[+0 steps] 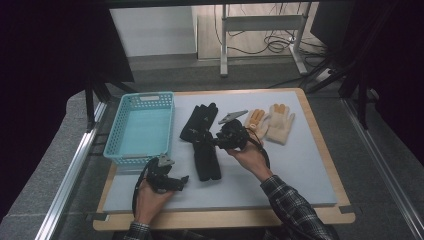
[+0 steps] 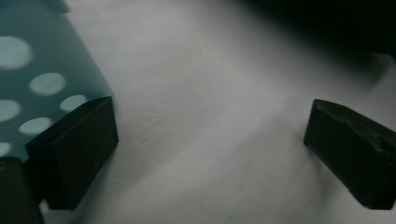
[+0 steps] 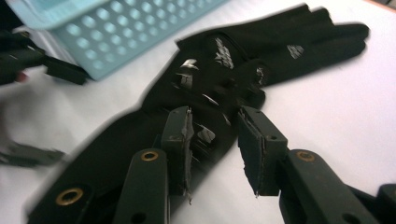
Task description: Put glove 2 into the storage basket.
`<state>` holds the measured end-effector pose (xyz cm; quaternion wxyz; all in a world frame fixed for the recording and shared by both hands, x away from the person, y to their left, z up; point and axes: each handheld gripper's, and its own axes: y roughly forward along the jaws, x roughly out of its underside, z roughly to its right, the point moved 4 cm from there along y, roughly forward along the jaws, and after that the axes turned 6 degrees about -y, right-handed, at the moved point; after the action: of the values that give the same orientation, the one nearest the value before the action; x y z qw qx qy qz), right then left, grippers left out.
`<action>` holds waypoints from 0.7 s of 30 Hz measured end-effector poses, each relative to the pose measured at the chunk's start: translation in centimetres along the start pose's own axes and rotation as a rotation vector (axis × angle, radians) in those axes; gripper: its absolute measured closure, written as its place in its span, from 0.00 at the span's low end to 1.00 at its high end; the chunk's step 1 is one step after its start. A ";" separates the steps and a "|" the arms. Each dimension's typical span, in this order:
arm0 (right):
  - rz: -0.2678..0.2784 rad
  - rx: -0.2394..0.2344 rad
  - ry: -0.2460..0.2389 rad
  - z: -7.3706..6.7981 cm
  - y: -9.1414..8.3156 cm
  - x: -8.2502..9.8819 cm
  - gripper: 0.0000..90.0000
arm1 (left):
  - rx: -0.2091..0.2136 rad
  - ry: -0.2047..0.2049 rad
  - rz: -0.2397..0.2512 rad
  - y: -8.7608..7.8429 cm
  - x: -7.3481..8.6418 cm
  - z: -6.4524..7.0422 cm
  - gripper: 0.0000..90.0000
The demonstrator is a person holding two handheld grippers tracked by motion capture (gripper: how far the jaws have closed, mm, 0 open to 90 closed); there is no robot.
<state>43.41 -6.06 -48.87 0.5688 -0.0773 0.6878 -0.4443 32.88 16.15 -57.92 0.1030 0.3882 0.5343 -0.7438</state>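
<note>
Left side of the high view: the blue basket [image 1: 142, 127] sat empty at the upper left of the tabletop [image 1: 300, 165], and the left tool [image 1: 176, 183] rested just below its near corner, jaws spread wide with nothing between them. In the left gripper view there was only bare surface between the pads, and the basket wall at the left edge.

Middle of the frame: the black gloves [image 1: 202, 140] lay as a pair, cuffs toward the person, fingers pointing away. The right tool [image 1: 207, 141] was right over them. In the right gripper view its jaws stood partly open, straddling the wrist area of the black gloves [image 3: 224, 70], pads not pressing yet, so nothing was gripped.

Far right: a tan pair of gloves [image 1: 272, 122] lay apart, untouched.

My take on doing this step well: I'd have pushed the right tool lower so both pads bit into the fabric of both layers at the cuff, not just the top glove, then closed firmly before lifting. Grabbing too near the edge looked likely to let one glove slip off on the way to the basket.
</note>
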 end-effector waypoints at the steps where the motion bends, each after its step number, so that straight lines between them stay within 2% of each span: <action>1: -0.001 0.000 -0.002 0.2 0.1 0.2 0.69 | -0.004 0.004 0.000 0.0 0.0 0.0 0.05; 3: -0.002 0.000 0.004 0.3 0.6 0.7 0.68 | -0.005 0.002 0.000 0.0 0.1 0.0 0.05; 4: -0.003 -0.008 -0.004 0.2 1.3 0.9 0.66 | -0.006 0.004 -0.002 0.0 0.1 0.0 0.04; 6: -0.001 -0.012 -0.010 0.1 1.7 1.0 0.64 | -0.006 0.003 -0.002 0.0 0.1 0.0 0.04; 11: -0.014 0.021 -0.081 -0.6 4.6 1.3 0.54 | -0.004 0.002 -0.003 0.0 0.1 -0.1 0.04; 14: -0.033 0.021 -0.101 -0.5 6.5 1.8 0.52 | -0.004 0.001 -0.004 0.0 0.1 -0.1 0.04; 15: -0.047 0.025 -0.099 -0.5 7.1 2.1 0.54 | -0.004 0.000 -0.004 0.0 0.1 -0.1 0.04; 16: -0.032 0.033 -0.082 -0.5 7.5 2.3 0.61 | -0.004 0.000 -0.003 0.0 0.1 -0.1 0.04; 17: -0.032 0.033 -0.082 -0.5 7.5 2.3 0.61 | -0.003 0.000 -0.004 0.0 0.1 -0.1 0.04; 18: -0.029 0.034 -0.067 -0.4 7.5 2.4 0.70 | -0.004 0.001 -0.004 0.0 0.1 -0.1 0.04; 19: -0.034 0.060 -0.063 -0.2 7.4 2.4 0.83 | -0.003 0.000 -0.004 0.0 0.1 -0.1 0.04; 20: -0.042 0.065 -0.071 -0.1 7.2 2.4 0.90 | -0.003 0.000 -0.004 0.0 0.1 -0.1 0.04; 21: -0.049 0.046 -0.065 0.0 7.1 2.4 0.95 | -0.003 0.000 -0.004 0.0 0.1 -0.1 0.04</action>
<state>45.38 -3.29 -55.53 0.5815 -0.0954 0.6563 -0.4712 32.88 16.21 -58.01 0.1019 0.3870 0.5363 -0.7431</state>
